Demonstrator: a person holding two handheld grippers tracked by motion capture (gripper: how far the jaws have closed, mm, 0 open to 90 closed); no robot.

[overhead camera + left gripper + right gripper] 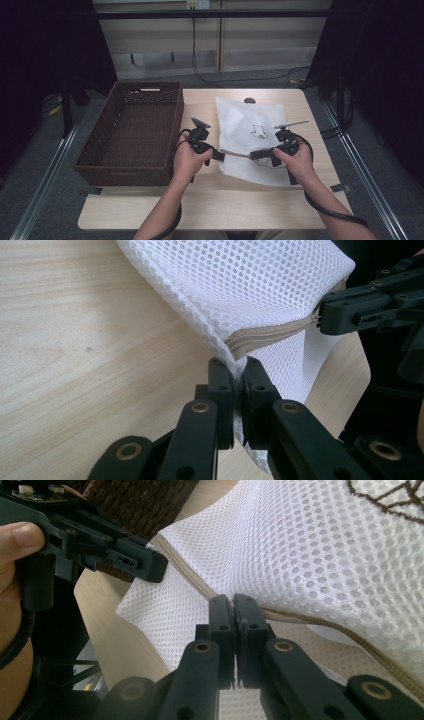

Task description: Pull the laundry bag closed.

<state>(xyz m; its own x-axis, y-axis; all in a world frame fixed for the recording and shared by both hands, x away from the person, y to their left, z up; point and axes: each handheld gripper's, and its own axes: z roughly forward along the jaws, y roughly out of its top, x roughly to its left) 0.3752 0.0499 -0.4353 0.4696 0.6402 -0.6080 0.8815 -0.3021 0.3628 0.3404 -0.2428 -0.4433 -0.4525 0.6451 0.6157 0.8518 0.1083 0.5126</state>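
Note:
A white mesh bag [248, 116] with a brown line drawing lies on the wooden table [210, 200], its near zipper edge lifted. My left gripper [219, 155] is shut on the bag's left corner at the end of the beige zipper [270, 332]; in the left gripper view the mesh [250, 285] is pinched between the jaws [239, 365]. My right gripper [255, 154] is shut on the zipper line [185, 565] a short way to the right, jaws [233, 599] pressed together on it. Each gripper view also shows the other gripper: the right gripper [370, 310], the left gripper [130, 560].
A dark brown wicker basket [125, 175] stands on the table's left side, close to my left hand; its weave [145, 500] shows behind the left gripper. Bare table lies in front of the bag. Cables trail from both grippers toward the near edge.

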